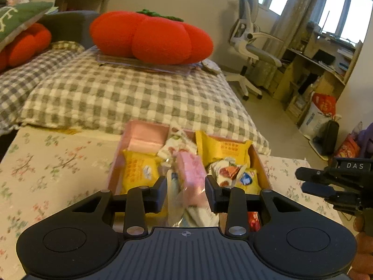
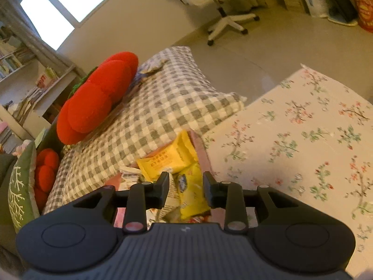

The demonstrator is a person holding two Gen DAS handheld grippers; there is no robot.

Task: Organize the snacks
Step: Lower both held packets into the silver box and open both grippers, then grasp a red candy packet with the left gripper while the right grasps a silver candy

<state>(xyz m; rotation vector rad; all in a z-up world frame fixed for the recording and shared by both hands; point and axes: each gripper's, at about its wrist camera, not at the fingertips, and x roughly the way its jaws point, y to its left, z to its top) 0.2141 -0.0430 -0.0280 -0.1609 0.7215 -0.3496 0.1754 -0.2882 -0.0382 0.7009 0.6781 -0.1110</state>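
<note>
A pink cardboard box (image 1: 139, 137) sits on the floral-cloth table and holds several snack packets: yellow ones (image 1: 222, 150), white ones with red print (image 1: 229, 170), and a pink packet (image 1: 192, 178). My left gripper (image 1: 186, 192) is open above the box, with the pink packet lying loose between its fingers. My right gripper (image 2: 185, 190) is open over the box's right side, above a yellow packet (image 2: 190, 190). In the left wrist view the right gripper (image 1: 313, 180) shows at the right edge. A larger yellow packet (image 2: 171, 157) leans on the box wall (image 2: 201, 147).
The floral tablecloth (image 2: 303, 140) stretches to the right of the box. Behind it lies a grey checked cushion (image 1: 130, 98) with a red tomato plush (image 1: 151, 37). A white office chair (image 1: 249, 44), a desk and bags stand at the back right.
</note>
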